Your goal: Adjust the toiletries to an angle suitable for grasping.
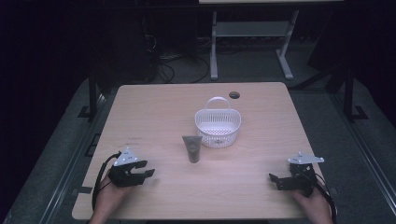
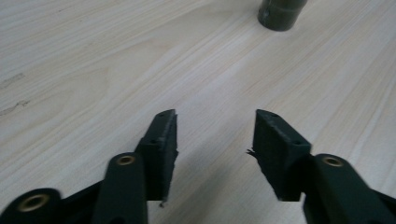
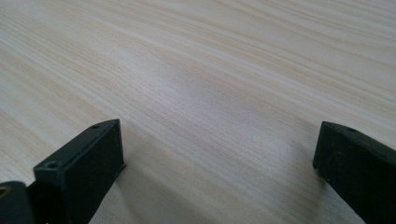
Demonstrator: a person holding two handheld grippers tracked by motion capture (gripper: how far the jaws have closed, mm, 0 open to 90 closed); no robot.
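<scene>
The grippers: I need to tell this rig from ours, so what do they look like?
Both the left gripper and the right gripper are black, with two blocky jaws and brass-coloured rivets. Each carries a grey three-cornered plate on top and trails a black cable. No sleeves show.

Dim room light is falling on the table (image 1: 163, 107) from above; its surroundings are sinking into near black. Gripper views are looking soft, jaws casting faint shadows.

No writing can be read on anything.
</scene>
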